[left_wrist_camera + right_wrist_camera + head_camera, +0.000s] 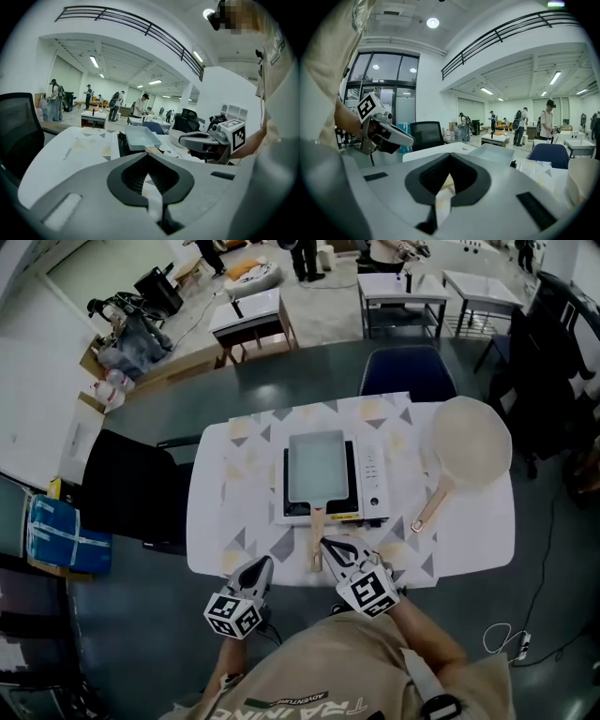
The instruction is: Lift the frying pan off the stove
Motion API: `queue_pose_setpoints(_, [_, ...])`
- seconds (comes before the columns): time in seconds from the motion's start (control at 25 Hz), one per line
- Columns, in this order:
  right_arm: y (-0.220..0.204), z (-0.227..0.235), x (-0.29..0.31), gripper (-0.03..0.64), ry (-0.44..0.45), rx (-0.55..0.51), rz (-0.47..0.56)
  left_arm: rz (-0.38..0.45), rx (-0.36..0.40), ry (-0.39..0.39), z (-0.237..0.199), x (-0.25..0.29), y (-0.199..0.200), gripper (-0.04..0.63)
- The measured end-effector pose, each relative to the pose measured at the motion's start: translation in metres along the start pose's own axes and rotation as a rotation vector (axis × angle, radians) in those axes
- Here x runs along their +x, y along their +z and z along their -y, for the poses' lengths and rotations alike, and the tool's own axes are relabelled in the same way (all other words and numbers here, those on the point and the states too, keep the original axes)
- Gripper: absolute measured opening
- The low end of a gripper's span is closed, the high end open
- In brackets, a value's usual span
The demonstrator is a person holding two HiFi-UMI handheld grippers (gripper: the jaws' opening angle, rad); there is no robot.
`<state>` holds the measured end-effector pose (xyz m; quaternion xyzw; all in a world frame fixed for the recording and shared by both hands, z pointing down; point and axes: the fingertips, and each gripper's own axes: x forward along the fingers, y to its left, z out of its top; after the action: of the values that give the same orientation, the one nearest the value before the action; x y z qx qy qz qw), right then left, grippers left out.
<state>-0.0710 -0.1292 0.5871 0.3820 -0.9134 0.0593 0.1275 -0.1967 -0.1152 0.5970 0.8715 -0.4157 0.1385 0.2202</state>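
Pan point(317, 468) sits on the stove point(373, 479) at frame centre, handle point(318, 529) toward left gripper point(262, 565) and right gripper point(329, 544), both fully closed on nothing; unless one opens first, it likely just shoves the handle.

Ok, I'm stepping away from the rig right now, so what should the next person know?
Left gripper: shut, empty, at the near edge of the table.
Right gripper: shut, empty, beside the wooden handle's end.
Rectangular pale-grey frying pan sits on the white-and-black stove, handle toward the person.
Done: nothing lifted.
Left: open the jaws, grasp the handle, lift the pan off.
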Motion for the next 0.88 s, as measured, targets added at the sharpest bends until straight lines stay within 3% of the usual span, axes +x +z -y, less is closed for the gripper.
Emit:
queue_pose_setpoints(0.36, [0.002,0.036,0.027,-0.003,0.005,0.010,0.032,-0.075,-0.002,-0.063,-0.012,0.061,0.013,-0.011])
queue_pose_setpoints(0.6, [-0.006,0.050,0.029,-0.003,-0.047,0.024,-0.004,-0.099,-0.127,-0.220,-0.004,0.080,0.007,-0.010])
queue_pose_setpoints(0.88, [0.017,0.055,0.026,-0.003,-0.169,0.020,-0.012,-0.190,-0.169,-0.395,0.001,0.090,-0.003,-0.011])
